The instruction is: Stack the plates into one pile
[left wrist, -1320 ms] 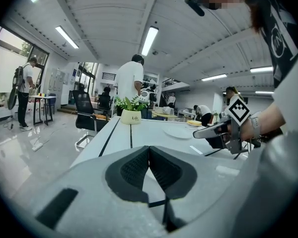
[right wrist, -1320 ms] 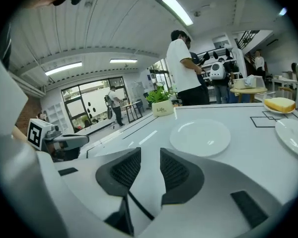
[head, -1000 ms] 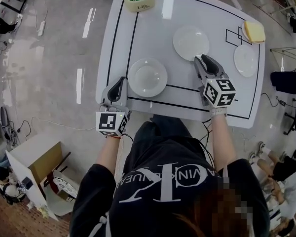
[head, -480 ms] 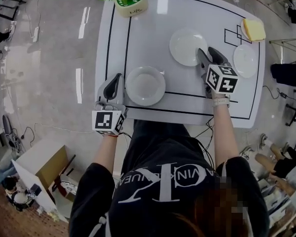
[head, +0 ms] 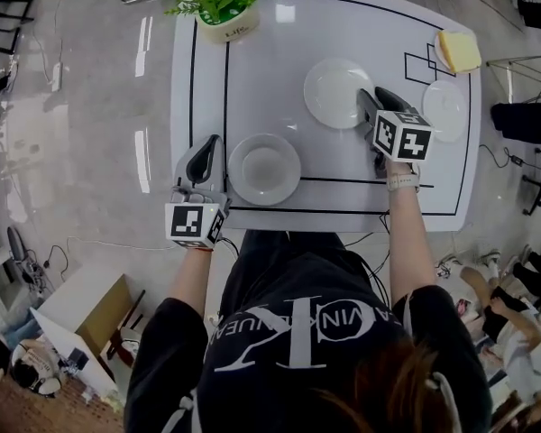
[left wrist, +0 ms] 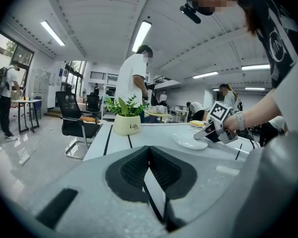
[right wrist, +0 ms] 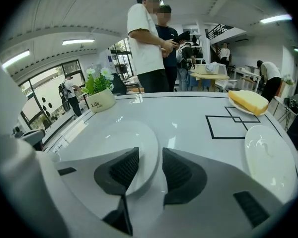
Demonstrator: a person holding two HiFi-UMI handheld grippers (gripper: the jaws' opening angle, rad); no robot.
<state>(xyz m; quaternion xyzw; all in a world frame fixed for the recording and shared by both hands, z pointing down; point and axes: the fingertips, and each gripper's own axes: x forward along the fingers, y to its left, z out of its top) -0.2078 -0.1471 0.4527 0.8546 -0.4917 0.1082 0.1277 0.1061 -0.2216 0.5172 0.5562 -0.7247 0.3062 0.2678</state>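
Note:
Three white plates lie on the white table: a near deep plate, a middle plate and a right plate. My right gripper tilts down at the middle plate's right rim. In the right gripper view the jaws straddle that rim, with a gap still showing at the pads; they have just been closing. The right plate lies beside it. My left gripper is shut and empty, just left of the near plate. Its view looks across the table to the middle plate.
A potted plant stands at the far left of the table. A yellow block on a small dish sits at the far right, by black outlined squares. People stand beyond the table. An office chair is on the left.
The right gripper has tipped downward and closed in on the middle plate's rim, which now lies between its jaws. The left gripper slid forward along the near plate's left side.

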